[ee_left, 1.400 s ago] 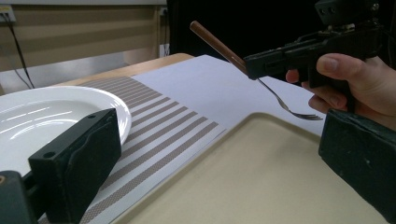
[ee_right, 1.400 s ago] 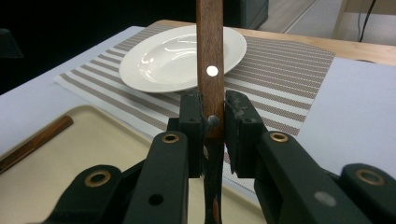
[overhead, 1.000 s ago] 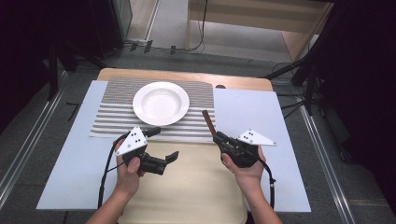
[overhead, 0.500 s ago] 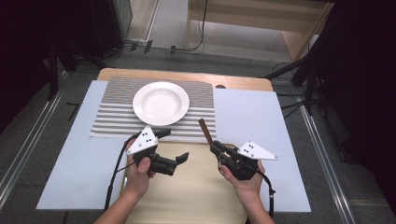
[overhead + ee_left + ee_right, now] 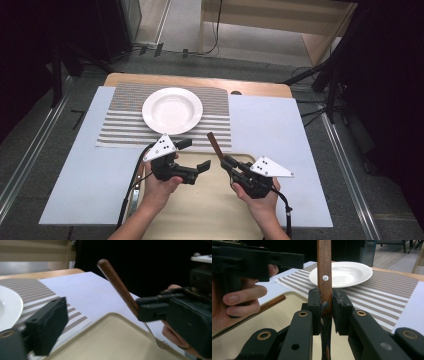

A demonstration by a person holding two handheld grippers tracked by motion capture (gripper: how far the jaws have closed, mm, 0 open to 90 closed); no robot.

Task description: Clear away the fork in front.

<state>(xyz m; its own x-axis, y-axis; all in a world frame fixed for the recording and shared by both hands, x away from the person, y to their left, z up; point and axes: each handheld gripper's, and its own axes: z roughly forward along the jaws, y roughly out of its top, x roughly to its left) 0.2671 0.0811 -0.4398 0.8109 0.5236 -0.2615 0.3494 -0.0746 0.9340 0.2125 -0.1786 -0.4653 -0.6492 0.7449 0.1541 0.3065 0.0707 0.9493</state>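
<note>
- Right gripper (image 5: 223, 161): jaws clamped on wooden-handled utensil (image 5: 324, 277), handle pointing far.
- Left gripper (image 5: 196, 156): jaws apart, just been closing, nothing between; near white plate (image 5: 172, 110).

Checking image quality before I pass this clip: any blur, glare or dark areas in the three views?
High view: even light on the table, surroundings dark, all sharp. Left gripper view: the near jaw is blurred, the wooden-handled utensil slightly soft against a black background. Right gripper view: the handle and right hand-held gripper sharp, the plate bright but not blown out.
</note>
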